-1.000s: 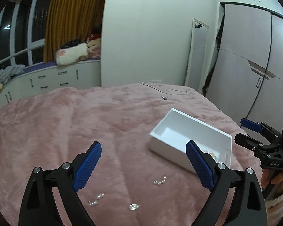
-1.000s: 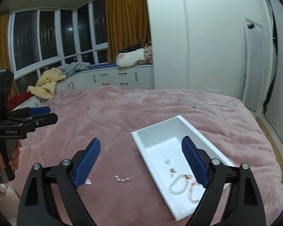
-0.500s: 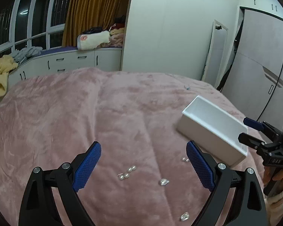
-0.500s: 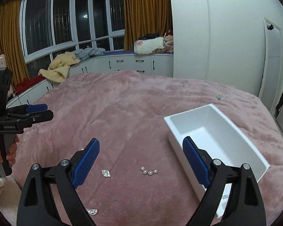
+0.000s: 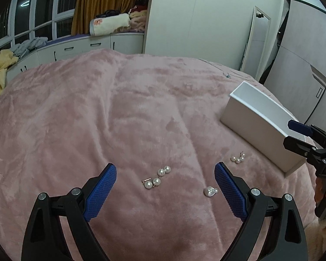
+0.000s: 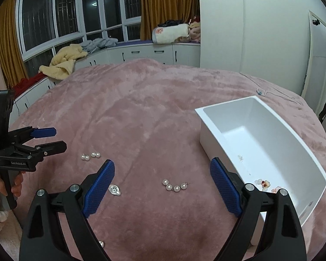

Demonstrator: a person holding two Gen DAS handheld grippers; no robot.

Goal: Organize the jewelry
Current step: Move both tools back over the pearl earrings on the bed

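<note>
Pearl jewelry lies on a pink blanket. In the left wrist view a four-pearl piece [image 5: 156, 177] lies between the fingers of my open, empty left gripper [image 5: 165, 178]; a silver piece [image 5: 209, 191] and another pearl piece [image 5: 238, 158] lie to its right. In the right wrist view a pearl piece [image 6: 175, 185] lies between the fingers of my open, empty right gripper [image 6: 162, 181]. The silver piece [image 6: 114, 189] and two pearl pairs [image 6: 90, 156] lie left. The white box [image 6: 208, 121] holds several jewelry pieces [image 6: 263, 183]. The left gripper [image 6: 47, 139] hovers at the left.
The pink blanket [image 5: 97, 113] covers the whole bed. The white box [image 5: 250, 119] stands at the right in the left wrist view, with the right gripper [image 5: 300, 134] beside it. A thin chain [image 6: 271, 90] lies at the far edge. Cabinets and a wardrobe stand behind.
Both grippers have moved down and closer to the blanket. The pearl pieces now sit larger and between the fingers of each gripper. Both stay open.
</note>
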